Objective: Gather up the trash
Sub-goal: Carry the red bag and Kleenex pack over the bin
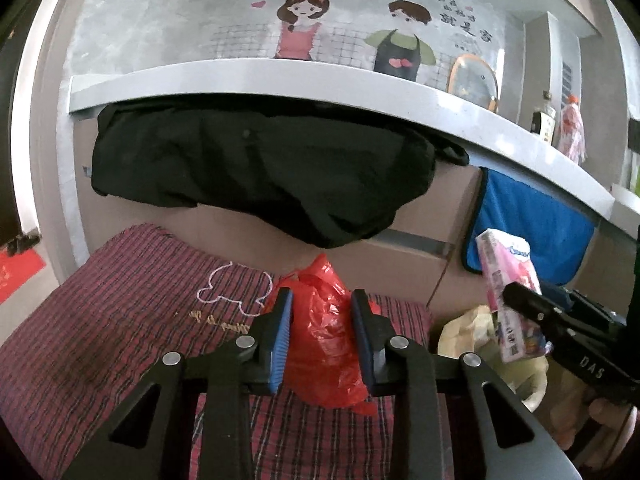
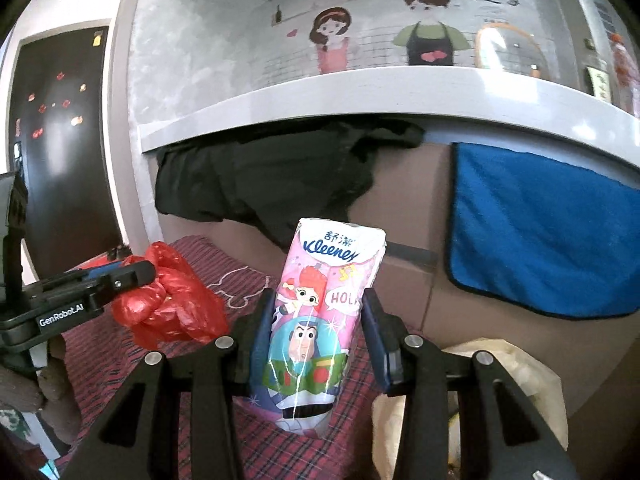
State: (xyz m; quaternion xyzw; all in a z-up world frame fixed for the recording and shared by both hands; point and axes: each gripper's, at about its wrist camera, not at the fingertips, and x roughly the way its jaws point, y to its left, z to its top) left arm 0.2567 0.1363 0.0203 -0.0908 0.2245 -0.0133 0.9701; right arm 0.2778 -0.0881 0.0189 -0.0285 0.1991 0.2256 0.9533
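My left gripper [image 1: 322, 300] is shut on a crumpled red plastic bag [image 1: 326, 344] and holds it above a red plaid cushion [image 1: 120, 332]. The bag and the left gripper also show in the right wrist view [image 2: 172, 300], at the left. My right gripper [image 2: 320, 304] is shut on a pink Kleenex tissue pack [image 2: 316, 320], held upright above the cushion's right edge. The pack also shows in the left wrist view [image 1: 508, 280], at the right, with the right gripper's finger across it.
A pale yellow bag [image 2: 516, 380] sits open on the floor right of the cushion. A black cloth [image 1: 256, 168] and a blue towel [image 2: 540, 236] hang from the grey counter edge [image 1: 280, 76]. A dark door [image 2: 60, 152] stands at the left.
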